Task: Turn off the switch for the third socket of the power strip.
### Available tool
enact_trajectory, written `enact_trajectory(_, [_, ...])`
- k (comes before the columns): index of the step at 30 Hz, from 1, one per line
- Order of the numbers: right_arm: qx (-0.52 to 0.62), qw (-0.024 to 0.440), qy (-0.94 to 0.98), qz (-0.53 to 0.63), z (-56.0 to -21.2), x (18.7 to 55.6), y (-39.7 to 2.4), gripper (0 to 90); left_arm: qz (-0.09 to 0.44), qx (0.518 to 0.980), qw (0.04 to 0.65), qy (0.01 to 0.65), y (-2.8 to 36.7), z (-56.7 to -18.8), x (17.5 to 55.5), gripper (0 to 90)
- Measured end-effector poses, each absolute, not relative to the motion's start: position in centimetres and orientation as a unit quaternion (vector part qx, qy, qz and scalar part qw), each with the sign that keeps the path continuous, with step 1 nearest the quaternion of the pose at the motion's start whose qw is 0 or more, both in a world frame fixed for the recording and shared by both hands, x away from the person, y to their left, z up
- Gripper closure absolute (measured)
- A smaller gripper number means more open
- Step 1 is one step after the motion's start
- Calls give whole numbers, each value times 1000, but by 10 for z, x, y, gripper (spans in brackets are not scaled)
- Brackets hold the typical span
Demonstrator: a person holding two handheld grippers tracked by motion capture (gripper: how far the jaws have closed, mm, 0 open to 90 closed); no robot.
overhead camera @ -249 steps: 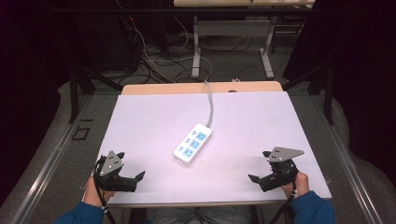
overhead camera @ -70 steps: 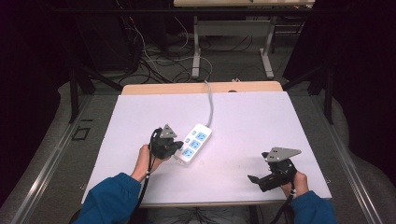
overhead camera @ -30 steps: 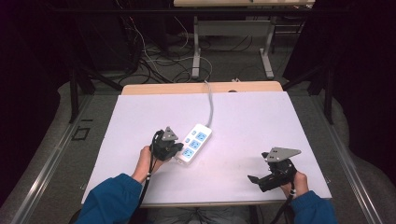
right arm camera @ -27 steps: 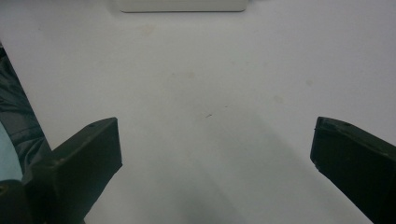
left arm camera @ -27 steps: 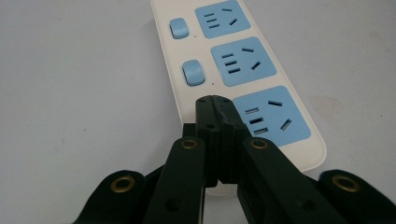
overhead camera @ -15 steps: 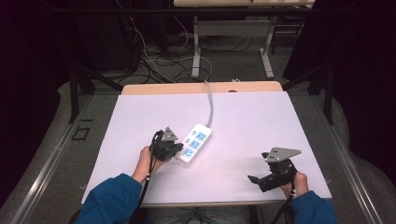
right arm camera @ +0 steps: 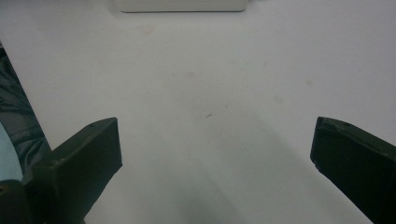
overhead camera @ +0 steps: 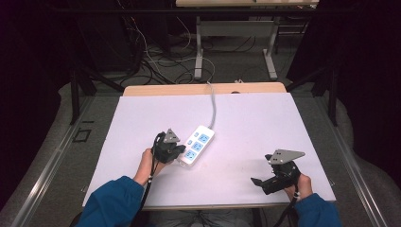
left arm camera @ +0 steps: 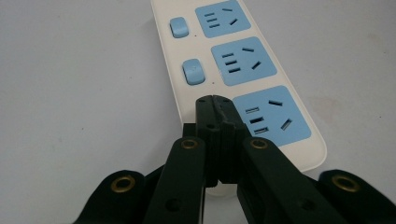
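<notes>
blue sleeves on both forearms, bare hands past the cuffs. the left tool point(overhead camera: 178, 152) is black, topped by a grey three-cornered plate, with a dark cable trailing back along the wrist. up close, the left tool point(left arm camera: 219, 105) has matte black jaws with brass-coloured rivets at the pivots and small screw holes near the tips. the right tool point(overhead camera: 257, 181) matches: black body, grey plate, cable, and blocky black jaws.
</notes>
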State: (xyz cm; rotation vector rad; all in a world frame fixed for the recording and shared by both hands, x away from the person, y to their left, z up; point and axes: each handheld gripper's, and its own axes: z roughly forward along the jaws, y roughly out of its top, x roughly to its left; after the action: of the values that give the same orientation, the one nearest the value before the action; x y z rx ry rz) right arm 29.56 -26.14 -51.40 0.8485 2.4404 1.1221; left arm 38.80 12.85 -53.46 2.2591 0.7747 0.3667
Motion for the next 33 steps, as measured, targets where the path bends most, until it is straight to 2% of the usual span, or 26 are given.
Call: enact_trajectory(33, [295,162,856,393,-514,296,-261,13,142,873,357,302,129,-535,388,900])
